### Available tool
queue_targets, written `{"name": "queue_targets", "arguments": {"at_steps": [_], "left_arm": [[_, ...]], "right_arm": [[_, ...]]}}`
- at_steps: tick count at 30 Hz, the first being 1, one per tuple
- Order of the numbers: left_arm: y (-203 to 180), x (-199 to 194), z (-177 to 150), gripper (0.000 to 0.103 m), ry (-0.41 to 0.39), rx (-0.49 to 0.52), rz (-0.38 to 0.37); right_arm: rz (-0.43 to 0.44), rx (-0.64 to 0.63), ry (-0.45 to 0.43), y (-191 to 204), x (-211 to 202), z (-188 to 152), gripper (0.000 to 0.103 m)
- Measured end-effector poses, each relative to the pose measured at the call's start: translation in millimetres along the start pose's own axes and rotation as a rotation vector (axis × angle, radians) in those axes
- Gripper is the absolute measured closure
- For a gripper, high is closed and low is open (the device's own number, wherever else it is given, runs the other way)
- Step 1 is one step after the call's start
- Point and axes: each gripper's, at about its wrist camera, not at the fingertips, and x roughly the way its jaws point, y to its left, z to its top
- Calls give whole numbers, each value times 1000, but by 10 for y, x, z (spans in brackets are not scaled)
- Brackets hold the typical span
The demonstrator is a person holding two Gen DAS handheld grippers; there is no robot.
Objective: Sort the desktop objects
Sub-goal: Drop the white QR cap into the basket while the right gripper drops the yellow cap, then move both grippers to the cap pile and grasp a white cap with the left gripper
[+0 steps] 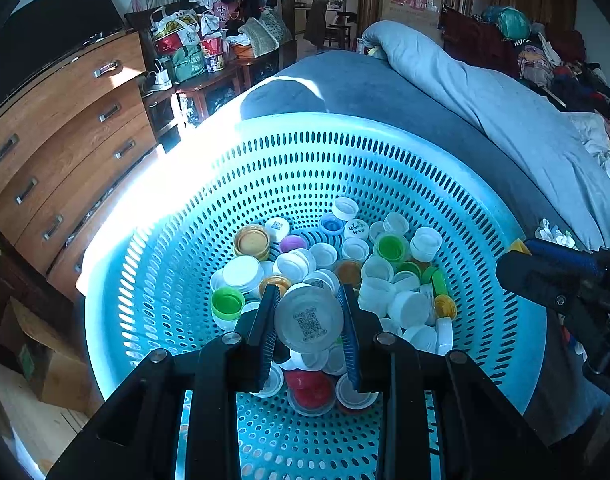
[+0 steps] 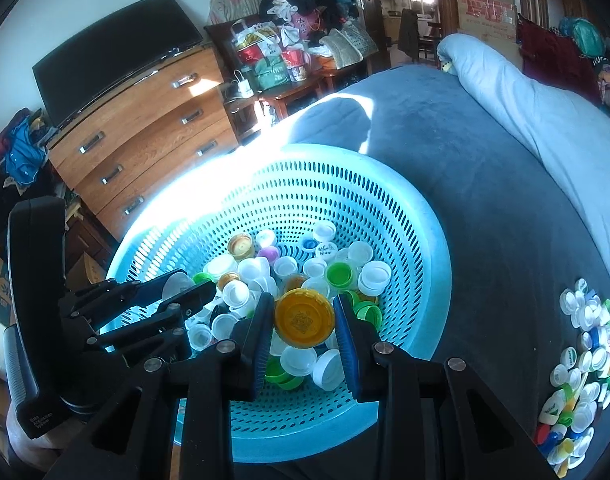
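Both grippers are clamped on caps above the blue basket (image 1: 385,136): the left gripper (image 1: 309,320) pinches a white cap (image 1: 309,318) by its rim, the right gripper (image 2: 304,320) an orange cap (image 2: 304,317). They look light, stiff and probably slick, so edge grips make sense. Loose caps crowd the basket below, and another cap pile (image 2: 581,364) sits on the bed at far right.

A bed (image 2: 485,208) with a dark grey cover carries a turquoise perforated basket (image 2: 421,248), a heap of loose bottle caps (image 2: 581,360) well apart at its right, and a pale blue quilt (image 2: 545,104) bunched along the far side.
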Motion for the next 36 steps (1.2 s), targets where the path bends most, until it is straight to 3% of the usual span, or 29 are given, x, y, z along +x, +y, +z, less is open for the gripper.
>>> {"name": "queue_targets", "arguments": {"at_steps": [5, 12, 16, 21, 24, 28, 32, 36], "left_arm": [[8, 27, -28, 78, 2, -18, 15], [33, 9, -37, 67, -2, -30, 29], [21, -16, -44, 64, -3, -33, 31], [-66, -137, -48, 64, -26, -18, 39], [-231, -319, -36, 64, -78, 11, 16], [-690, -664, -20, 64, -182, 113, -92], [-1320, -917, -127, 46, -248, 235, -293], [-1936, -769, -307, 46, -208, 384, -400]], "right_arm": [[2, 8, 1, -13, 32, -24, 69], [16, 10, -13, -20, -11, -50, 54], [22, 17, -27, -12, -77, -64, 52], [14, 21, -74, -87, -303, -173, 52], [-33, 7, -122, -191, -557, -348, 52], [-94, 68, -144, -555, -888, -723, 44], [-197, 159, -130, -1077, -1203, -1230, 40], [-293, 304, -92, -1741, -1470, -1822, 40]]}}
